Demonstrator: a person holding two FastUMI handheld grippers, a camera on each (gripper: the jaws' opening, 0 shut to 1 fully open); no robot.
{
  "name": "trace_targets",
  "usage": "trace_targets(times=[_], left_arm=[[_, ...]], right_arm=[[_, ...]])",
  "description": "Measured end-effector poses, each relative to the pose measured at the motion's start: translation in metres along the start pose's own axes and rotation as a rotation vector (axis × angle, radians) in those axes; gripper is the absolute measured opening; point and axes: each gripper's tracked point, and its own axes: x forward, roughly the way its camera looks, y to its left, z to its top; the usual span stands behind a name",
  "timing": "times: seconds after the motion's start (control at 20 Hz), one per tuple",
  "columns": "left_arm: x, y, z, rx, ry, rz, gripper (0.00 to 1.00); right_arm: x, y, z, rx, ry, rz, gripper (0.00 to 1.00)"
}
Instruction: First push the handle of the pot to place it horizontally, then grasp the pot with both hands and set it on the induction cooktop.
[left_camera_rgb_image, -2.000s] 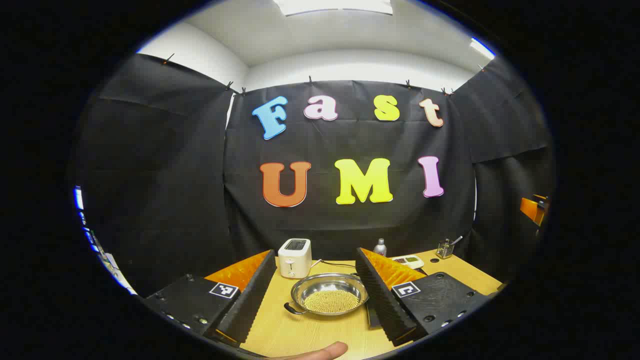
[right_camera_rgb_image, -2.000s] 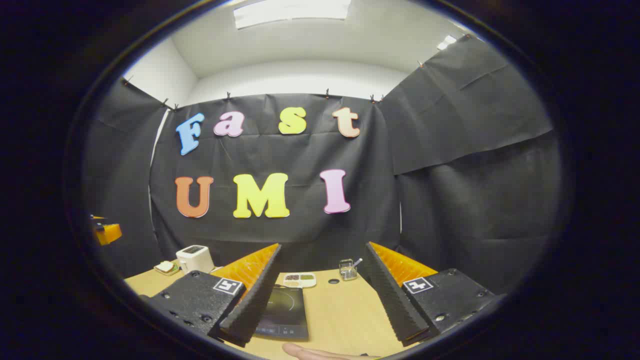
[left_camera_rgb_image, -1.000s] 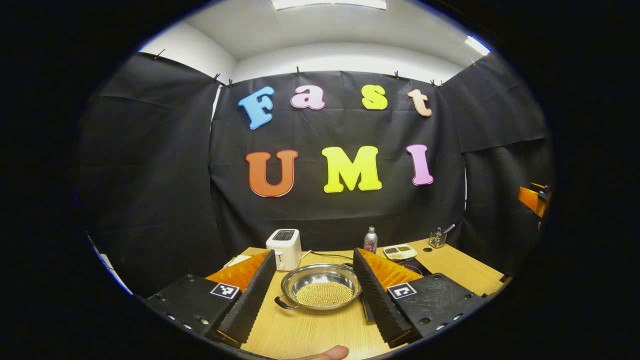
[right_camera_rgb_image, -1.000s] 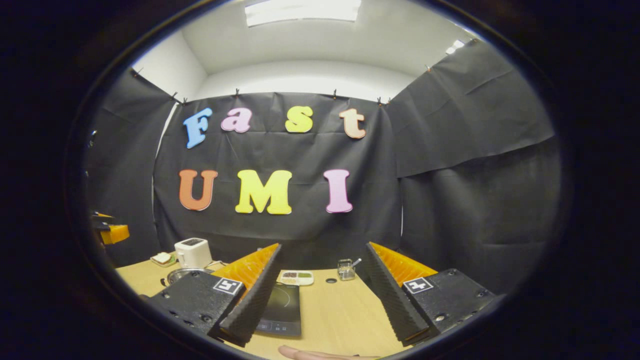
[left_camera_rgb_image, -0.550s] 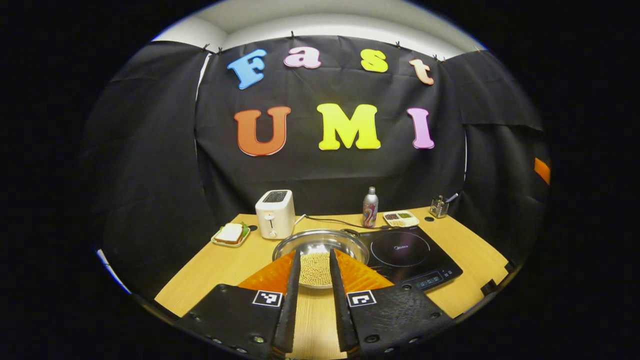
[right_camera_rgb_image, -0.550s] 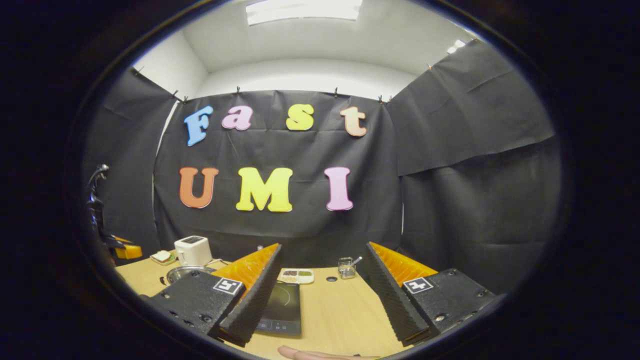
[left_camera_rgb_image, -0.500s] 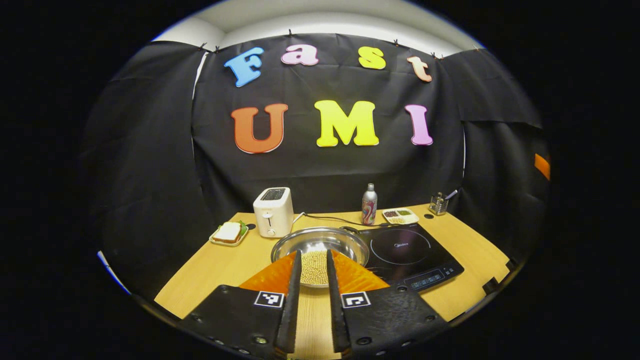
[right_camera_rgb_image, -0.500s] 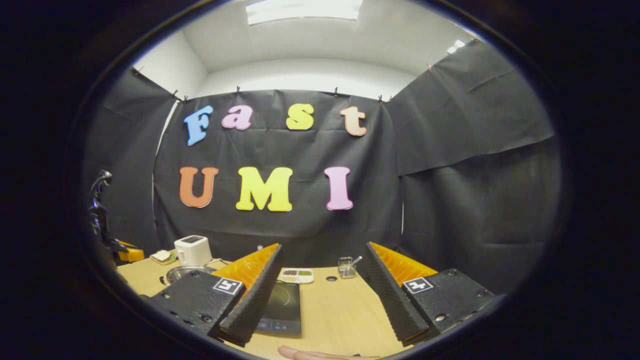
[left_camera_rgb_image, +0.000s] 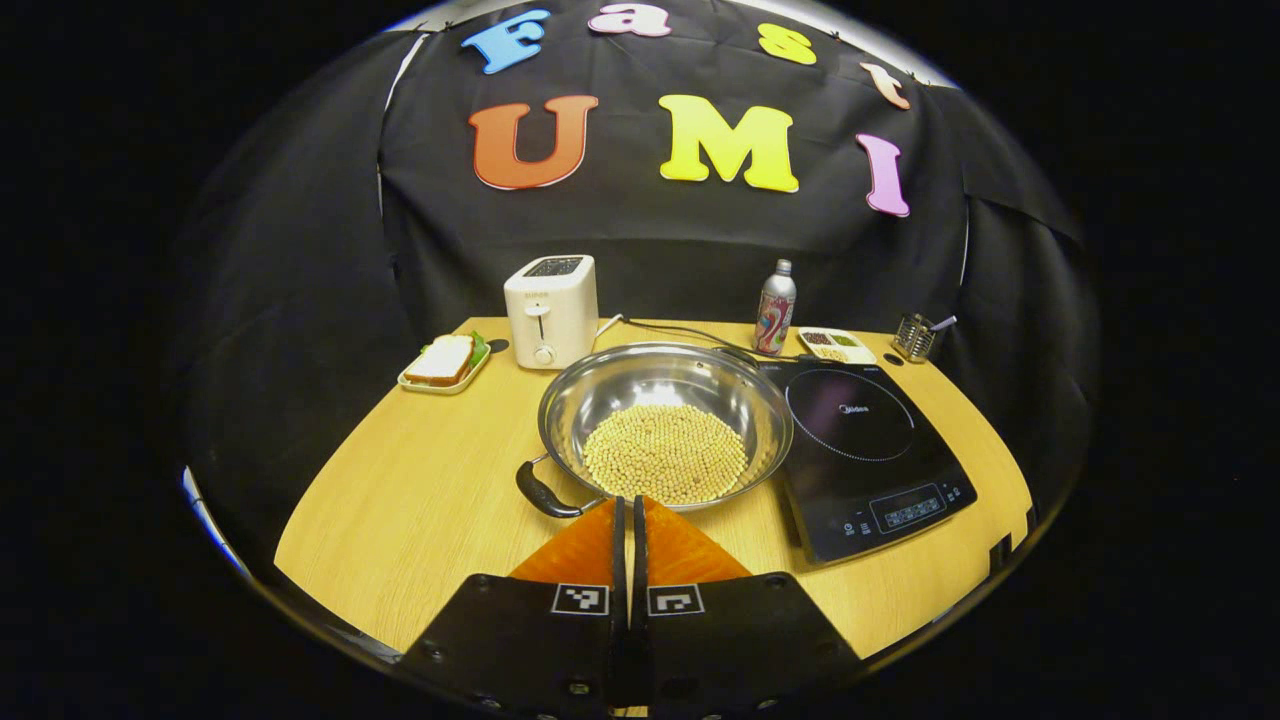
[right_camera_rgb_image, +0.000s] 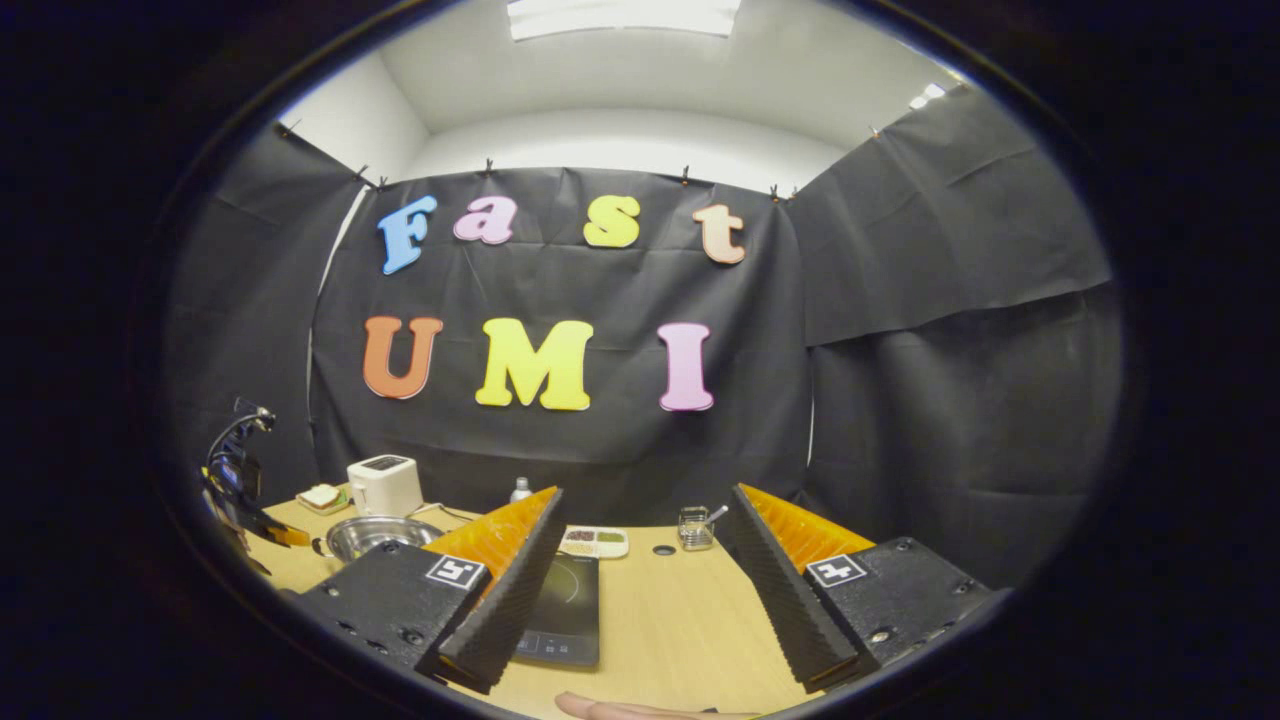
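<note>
Left gripper (left_camera_rgb_image: 628, 505): fingers pressed together, empty, above the table's near edge.
Pot (left_camera_rgb_image: 666, 425): just ahead of it, full of small beans; its dark handle (left_camera_rgb_image: 543, 493) points ahead-left of the tips.
Induction cooktop (left_camera_rgb_image: 865, 445): touching the pot's right side.
Right gripper (right_camera_rgb_image: 640, 575): jaws wide apart, empty.
Risk: a hard shove could spill beans or jam the pot against the cooktop.
Surface: pale wooden table (left_camera_rgb_image: 420, 480) in a black-draped booth.
</note>
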Motion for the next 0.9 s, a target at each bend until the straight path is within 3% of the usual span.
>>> trace_targets(times=[0.35,0.7,0.75,0.9], left_arm=[[0.038,0.008,-0.036,0.005,0.148,0.005,0.0],[0.062,0.026,-0.05,-0.013,0.229,0.02,0.0],[0.062,0.029,-0.048,-0.018,0.235,0.023,0.1],[0.064,0.035,-0.045,-0.031,0.258,0.018,0.09]], right_arm=[[0.011,0.005,-0.025,0.045,0.08,0.041,1.0],[0.023,0.004,-0.02,0.021,0.086,0.038,0.99],[0.027,0.004,-0.017,0.012,0.081,0.033,0.99],[0.036,0.003,-0.016,-0.014,0.077,0.02,1.0]])
